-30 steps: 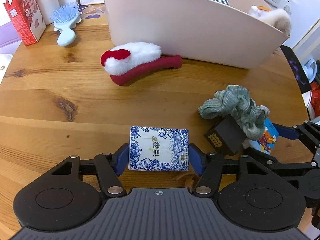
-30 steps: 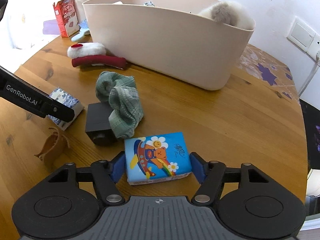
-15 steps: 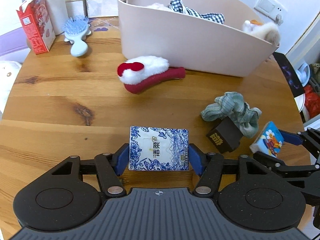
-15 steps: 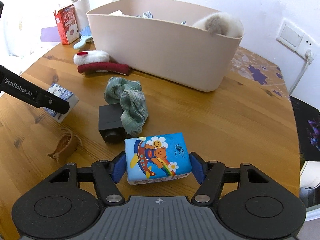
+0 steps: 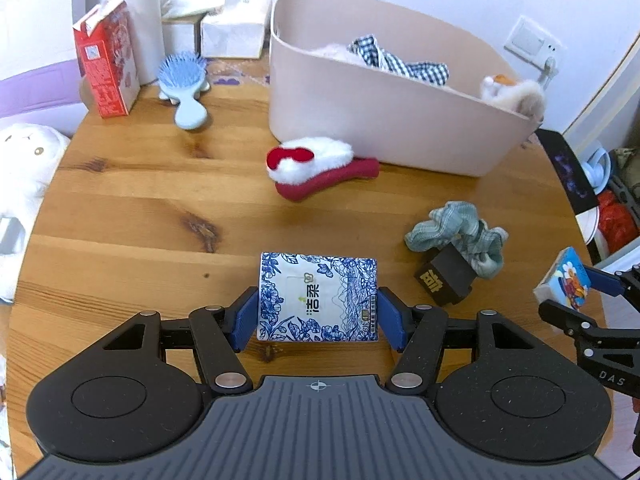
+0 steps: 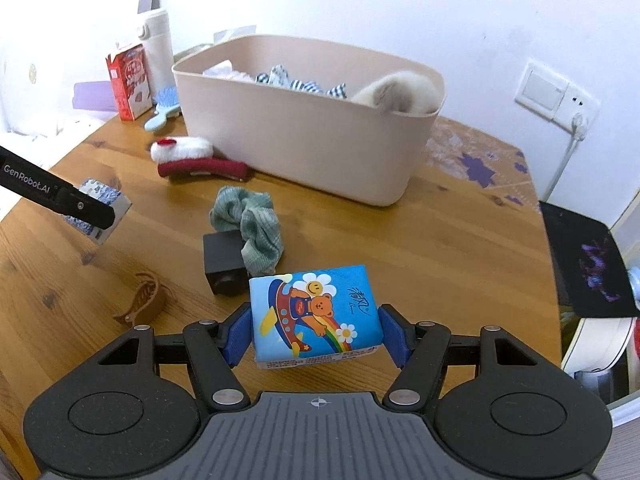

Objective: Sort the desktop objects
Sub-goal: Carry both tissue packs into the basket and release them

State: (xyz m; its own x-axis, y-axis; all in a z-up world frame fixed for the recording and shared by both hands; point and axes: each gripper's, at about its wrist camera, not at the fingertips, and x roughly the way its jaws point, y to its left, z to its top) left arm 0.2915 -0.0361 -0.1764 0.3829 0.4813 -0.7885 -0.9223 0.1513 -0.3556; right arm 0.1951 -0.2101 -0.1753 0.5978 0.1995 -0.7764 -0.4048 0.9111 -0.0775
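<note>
My left gripper (image 5: 318, 312) is shut on a white tissue pack with blue flower print (image 5: 318, 296), held above the wooden table (image 5: 132, 208). My right gripper (image 6: 316, 330) is shut on a blue tissue pack with a cartoon bear (image 6: 314, 316), also lifted off the table. Each pack shows small in the other view: the bear pack (image 5: 564, 284) at the right edge, the flower pack (image 6: 100, 208) at the left. A beige bin (image 5: 384, 128) with clothes and a plush stands at the back of the table.
On the table lie a red-and-white plush slipper (image 5: 316, 166), a green scrunchie (image 5: 460, 232) over a black box (image 5: 444, 280), a brown hair claw (image 6: 140, 300), a blue hairbrush (image 5: 184, 88) and a red carton (image 5: 106, 64). The table edge runs close on the right.
Both grippers have risen and drawn back with their tissue packs; the table objects look smaller and the bin's inside has come into view.
</note>
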